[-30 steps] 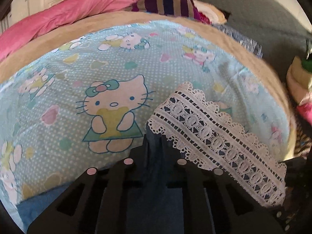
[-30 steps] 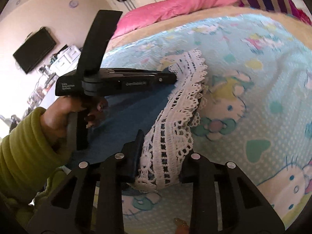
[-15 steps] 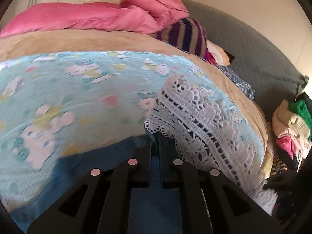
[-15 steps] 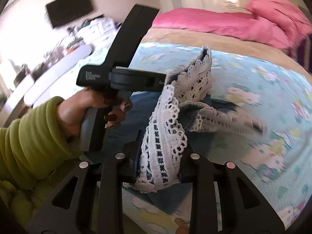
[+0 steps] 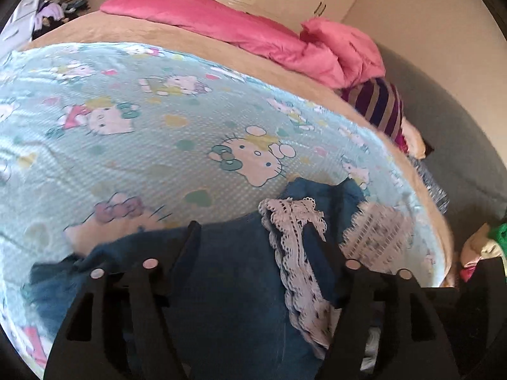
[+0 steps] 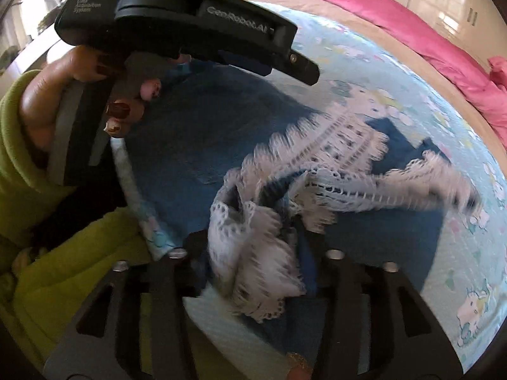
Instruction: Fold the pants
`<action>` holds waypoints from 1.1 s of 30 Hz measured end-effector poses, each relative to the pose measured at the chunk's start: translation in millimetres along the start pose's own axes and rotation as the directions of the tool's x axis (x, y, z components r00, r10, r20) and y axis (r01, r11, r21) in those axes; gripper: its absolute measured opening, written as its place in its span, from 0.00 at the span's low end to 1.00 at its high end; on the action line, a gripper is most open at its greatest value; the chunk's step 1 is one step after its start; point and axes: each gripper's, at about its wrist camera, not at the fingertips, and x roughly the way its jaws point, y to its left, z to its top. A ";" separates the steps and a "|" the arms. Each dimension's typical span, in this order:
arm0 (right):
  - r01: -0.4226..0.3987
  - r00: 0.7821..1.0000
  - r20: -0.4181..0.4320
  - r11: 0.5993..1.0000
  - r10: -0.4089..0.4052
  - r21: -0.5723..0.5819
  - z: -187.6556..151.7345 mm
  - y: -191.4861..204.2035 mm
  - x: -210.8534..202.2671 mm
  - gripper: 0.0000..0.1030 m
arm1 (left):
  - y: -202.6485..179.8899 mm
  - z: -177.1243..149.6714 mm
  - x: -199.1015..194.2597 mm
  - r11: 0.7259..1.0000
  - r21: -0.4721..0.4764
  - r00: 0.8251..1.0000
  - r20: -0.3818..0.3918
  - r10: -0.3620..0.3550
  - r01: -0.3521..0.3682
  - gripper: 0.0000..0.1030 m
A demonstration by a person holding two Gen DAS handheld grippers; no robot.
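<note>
Pants [image 5: 228, 272] lie on printed sheet [image 5: 133, 145] atop bed; duvet [image 5: 240, 31] behind, clothes pile [image 5: 484, 247] off to the right.

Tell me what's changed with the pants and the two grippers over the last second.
Both grippers carried the lace hems across the bed, folding the blue pants over. The left gripper and right gripper were clamped; now their jaws are opening and the lace hem lies loose between them. The cartoon-print sheet stays spread.

We note a bed [image 5: 120, 31] covered by a cartoon-cat sheet [image 5: 133, 155]. Blue lace-trimmed pants [image 5: 234, 272] lie at its six o'clock edge; a pink duvet [image 5: 253, 31] lies toward twelve.
</note>
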 end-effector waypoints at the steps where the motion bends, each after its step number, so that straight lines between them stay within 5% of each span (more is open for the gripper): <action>1: -0.021 1.000 0.016 1.000 0.021 -0.008 2.2 3.6 -8.3 0.48 | 1.7 -3.1 -5.5 1.000 -0.007 1.000 0.010 -0.005 0.005 0.65; 5: -0.022 0.991 0.131 1.000 0.022 0.000 6.4 -5.1 -61.0 0.59 | 7.4 -17.3 -20.8 1.000 -0.012 1.000 0.026 0.010 -0.010 0.69; 10: 0.135 0.979 0.129 0.975 -0.159 0.179 6.1 -64.6 -76.9 0.63 | 2.0 -46.5 -35.0 1.000 -0.023 1.000 0.002 -0.018 0.018 0.70; 15: 0.085 0.990 0.093 0.973 -0.107 0.215 40.5 -84.7 -50.7 0.63 | -21.8 -74.3 -34.1 0.999 0.004 0.997 -0.063 -0.047 0.047 0.70; 20: 0.065 0.998 0.012 0.984 -0.068 0.165 81.4 -81.1 -6.7 0.63 | -32.7 -91.6 -21.0 1.000 0.026 0.995 -0.103 0.004 -0.001 0.68; 24: 0.073 0.996 -0.064 0.993 -0.067 0.096 109.9 -80.3 35.4 0.63 | -28.1 -92.6 -18.2 1.000 0.004 0.993 -0.114 -0.022 0.022 0.43; 30: 0.063 0.983 -0.174 0.998 -0.059 0.017 117.6 -92.9 72.3 0.63 | -37.1 -98.0 -10.4 0.996 0.014 0.986 -0.148 -0.081 0.084 0.42; 33: 0.034 0.978 -0.204 0.999 -0.032 0.007 112.4 -95.6 81.2 0.45 | -42.8 -99.9 -1.4 0.995 0.037 0.980 -0.179 -0.084 0.093 0.42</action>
